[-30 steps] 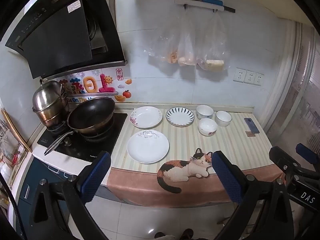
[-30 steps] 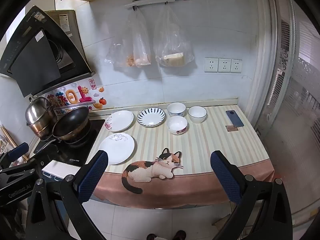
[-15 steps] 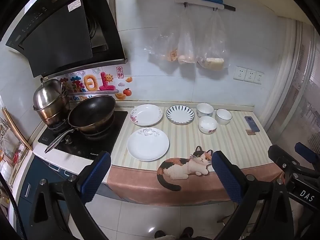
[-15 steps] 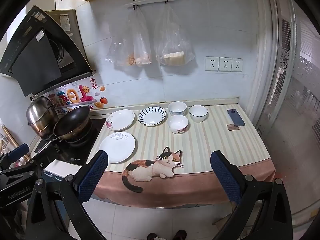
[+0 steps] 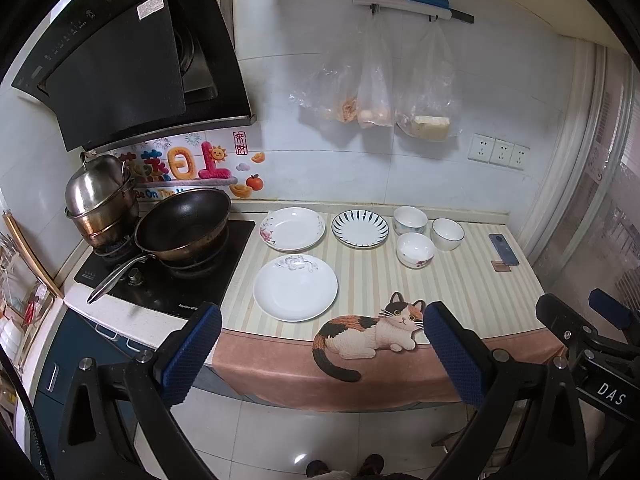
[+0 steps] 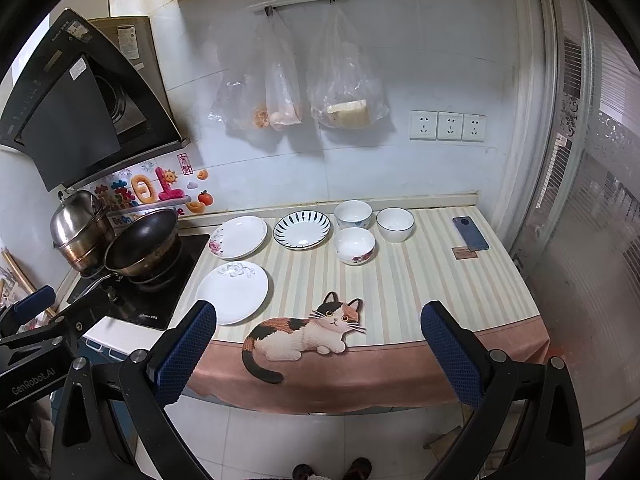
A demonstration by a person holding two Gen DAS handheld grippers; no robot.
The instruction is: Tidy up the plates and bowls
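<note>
On the striped counter lie a plain white plate (image 5: 295,288) (image 6: 233,292) at the front, a flower-rimmed plate (image 5: 292,228) (image 6: 239,237) behind it and a blue-striped plate (image 5: 360,228) (image 6: 302,229). To their right stand three white bowls: one at the back left (image 5: 410,219) (image 6: 353,213), one at the back right (image 5: 447,233) (image 6: 395,224), one flowered at the front (image 5: 415,249) (image 6: 355,245). My left gripper (image 5: 320,350) and right gripper (image 6: 318,344) are both open and empty, held in front of the counter edge, well short of the dishes.
A stove (image 5: 168,268) with a black wok (image 5: 184,224) and a steel pot (image 5: 100,200) stands at the left. A phone (image 5: 503,249) (image 6: 470,233) lies at the counter's right. Plastic bags (image 6: 304,92) hang on the wall. A cat picture (image 6: 304,332) marks the cloth's front edge.
Both views have shifted slightly; the counter sits a little higher in the frames. The dishes have not moved and both grippers stay open.
</note>
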